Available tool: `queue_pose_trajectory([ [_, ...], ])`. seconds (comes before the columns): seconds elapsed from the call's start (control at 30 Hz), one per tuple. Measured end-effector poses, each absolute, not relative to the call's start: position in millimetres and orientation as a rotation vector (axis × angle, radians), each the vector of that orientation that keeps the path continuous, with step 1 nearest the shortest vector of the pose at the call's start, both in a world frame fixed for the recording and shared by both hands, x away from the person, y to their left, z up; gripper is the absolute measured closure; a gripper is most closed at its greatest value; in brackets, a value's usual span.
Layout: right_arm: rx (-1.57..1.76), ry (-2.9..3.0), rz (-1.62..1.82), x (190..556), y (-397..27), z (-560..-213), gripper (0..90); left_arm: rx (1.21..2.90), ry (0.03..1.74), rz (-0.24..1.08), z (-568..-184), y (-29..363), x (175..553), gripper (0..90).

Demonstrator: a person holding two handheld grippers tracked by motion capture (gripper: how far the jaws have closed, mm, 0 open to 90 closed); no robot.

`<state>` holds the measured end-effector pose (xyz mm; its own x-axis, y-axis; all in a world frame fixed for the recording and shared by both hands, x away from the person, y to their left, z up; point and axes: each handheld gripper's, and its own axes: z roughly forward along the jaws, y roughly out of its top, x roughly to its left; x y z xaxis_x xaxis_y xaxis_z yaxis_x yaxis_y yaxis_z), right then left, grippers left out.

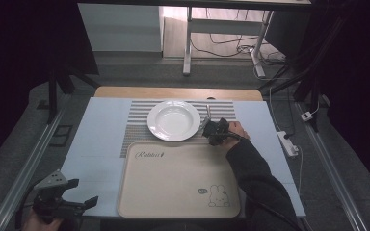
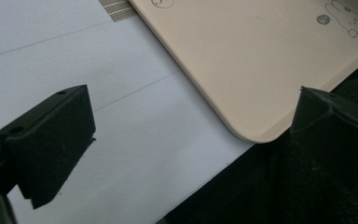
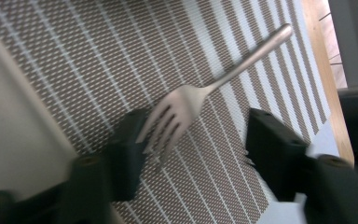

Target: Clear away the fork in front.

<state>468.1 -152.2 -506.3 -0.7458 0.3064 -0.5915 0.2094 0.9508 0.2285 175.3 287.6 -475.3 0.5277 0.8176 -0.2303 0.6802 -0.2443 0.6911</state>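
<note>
A metal fork (image 3: 182,107) lies on the striped placemat (image 3: 98,60), tines toward me and handle pointing away. My right gripper (image 3: 198,126) straddles the tines: the left jaw touches them, the right jaw stands apart, so the jaws are open. From above, the right gripper (image 1: 211,129) sits just right of the white plate (image 1: 173,120), with the fork's handle (image 1: 208,109) beyond it. My left gripper (image 1: 83,191) hovers open and empty at the table's near left corner, its jaws framing the corner of the beige tray (image 2: 242,56).
The beige tray (image 1: 178,178) with a rabbit drawing lies in front of the placemat (image 1: 139,113). White table surface (image 2: 74,46) lies left of the tray. A power strip (image 1: 287,143) and cables lie on the floor to the right.
</note>
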Motion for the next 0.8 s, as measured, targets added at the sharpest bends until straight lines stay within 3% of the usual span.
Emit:
queue_pose_trajectory([
  [0.17, 0.345, 2.463, 0.169, 466.3, -150.2, -509.0, 71.3, 1.996, 1.215, 0.227, -475.3, 287.4, 175.2, 0.2],
  [0.37, 0.31, 2.442, 0.123, 464.1, -149.5, -508.7, 85.4, 1.998, 1.213, 0.229, -475.2, 287.1, 175.1, 0.3],
  [0.8, 0.259, 2.344, 0.1, 457.3, -147.4, -500.8, 90.0, 1.999, 1.214, 0.231, -475.1, 287.0, 175.1, 0.3],
])
